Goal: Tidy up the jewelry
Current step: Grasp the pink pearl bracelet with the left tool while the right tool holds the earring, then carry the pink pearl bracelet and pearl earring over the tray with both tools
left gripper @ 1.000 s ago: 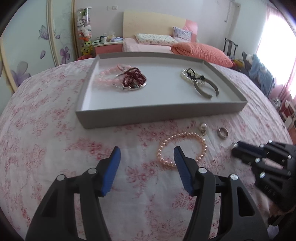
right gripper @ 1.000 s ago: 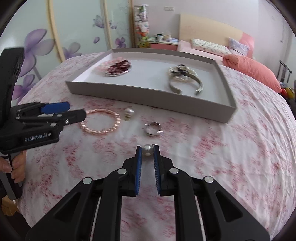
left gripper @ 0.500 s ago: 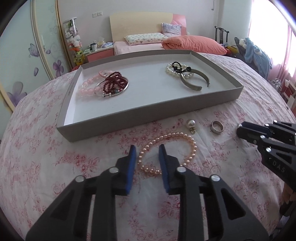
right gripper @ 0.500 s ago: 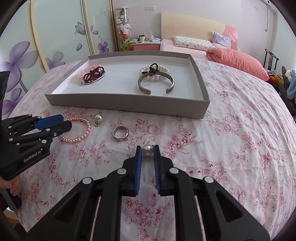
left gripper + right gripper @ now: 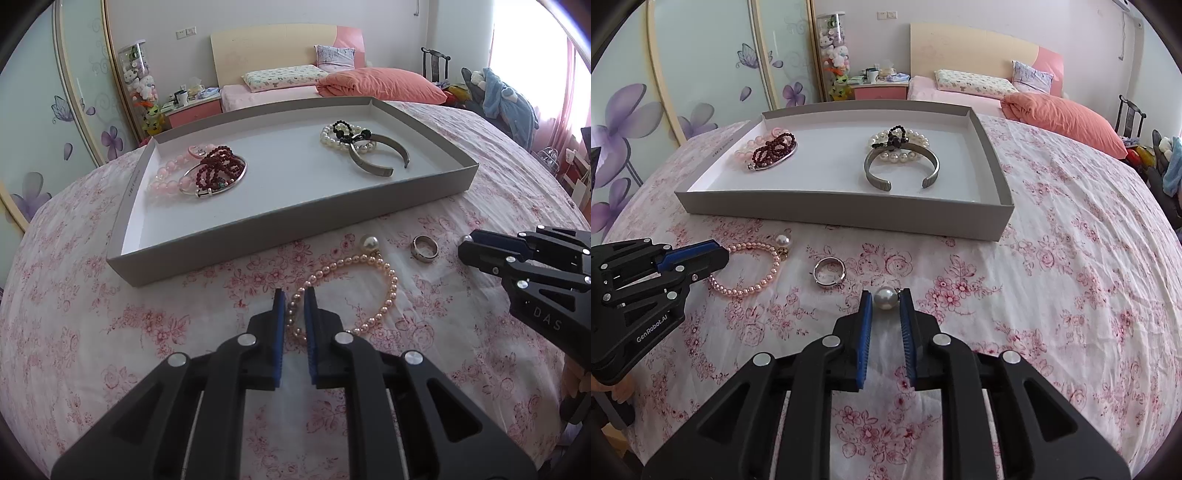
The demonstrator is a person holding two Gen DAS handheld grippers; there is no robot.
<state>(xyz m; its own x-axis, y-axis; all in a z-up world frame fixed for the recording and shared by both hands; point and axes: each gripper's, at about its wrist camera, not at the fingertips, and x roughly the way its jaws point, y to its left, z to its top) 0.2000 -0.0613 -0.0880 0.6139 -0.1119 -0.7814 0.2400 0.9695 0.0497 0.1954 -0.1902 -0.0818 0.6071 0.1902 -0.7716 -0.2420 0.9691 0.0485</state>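
Two grippers work low in our frames. Our left gripper (image 5: 294,297) has narrowed its jaws onto the pink pearl bracelet (image 5: 373,291) on the floral cloth (image 5: 110,332), below the grey tray (image 5: 295,225) (upper centre). Our right gripper (image 5: 885,297) pinches a pearl earring (image 5: 885,298); a silver ring (image 5: 830,271) lies just up-left.

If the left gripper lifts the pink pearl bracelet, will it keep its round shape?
Probably not. The pink pearl bracelet is strung beads lying in an uneven loop, so it likely droops. Left gripper pinches one strand; smooth beads may slip.
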